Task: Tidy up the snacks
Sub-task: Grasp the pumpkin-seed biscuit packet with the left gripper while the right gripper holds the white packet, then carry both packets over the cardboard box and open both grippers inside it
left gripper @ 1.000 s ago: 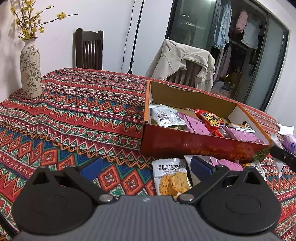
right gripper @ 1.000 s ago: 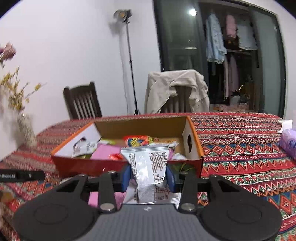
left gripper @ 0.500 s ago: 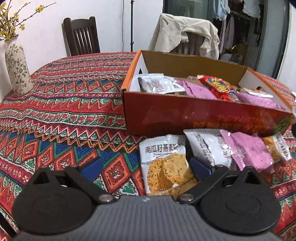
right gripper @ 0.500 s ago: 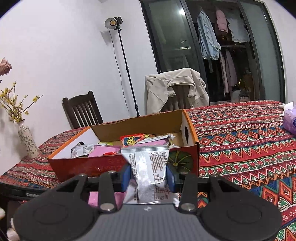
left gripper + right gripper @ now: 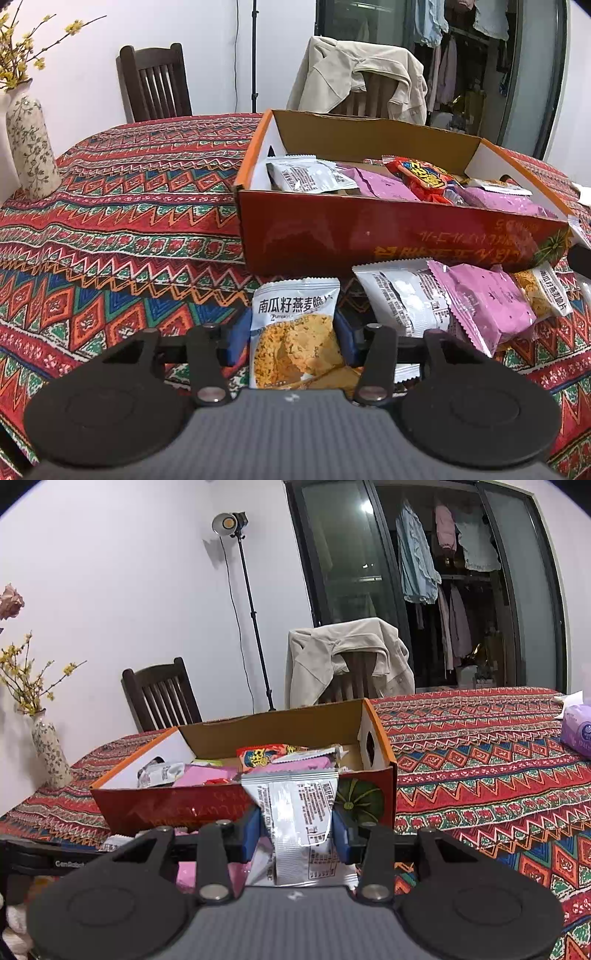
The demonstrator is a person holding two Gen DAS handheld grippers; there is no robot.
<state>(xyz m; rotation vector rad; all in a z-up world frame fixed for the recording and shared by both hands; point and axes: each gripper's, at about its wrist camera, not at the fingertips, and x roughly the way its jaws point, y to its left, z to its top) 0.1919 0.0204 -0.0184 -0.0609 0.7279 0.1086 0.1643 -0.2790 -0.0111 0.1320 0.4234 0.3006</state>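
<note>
An orange-red cardboard box (image 5: 369,240) stands on the patterned tablecloth, with silver, pink and red snack packets inside. In front of it lies a white oat-crisp packet (image 5: 295,310). My left gripper (image 5: 292,334) has its jaws closing on this packet, and both blue pads touch its sides. Beside it lie a silver packet (image 5: 402,299), a pink packet (image 5: 484,302) and a second oat-crisp packet (image 5: 546,295). My right gripper (image 5: 297,830) is shut on a silver packet (image 5: 299,801), held upright just in front of the box (image 5: 166,805).
A flowered vase (image 5: 31,147) stands at the table's far left. A dark wooden chair (image 5: 155,85) and a chair draped with a beige jacket (image 5: 358,77) are behind the table. A purple tissue pack (image 5: 578,731) lies at the far right. A light stand (image 5: 251,609) is by the wall.
My left gripper came forward and down over the oat-crisp packet, and its wide-open jaws closed onto the packet's sides. The right gripper kept its hold on the silver packet, almost still.
</note>
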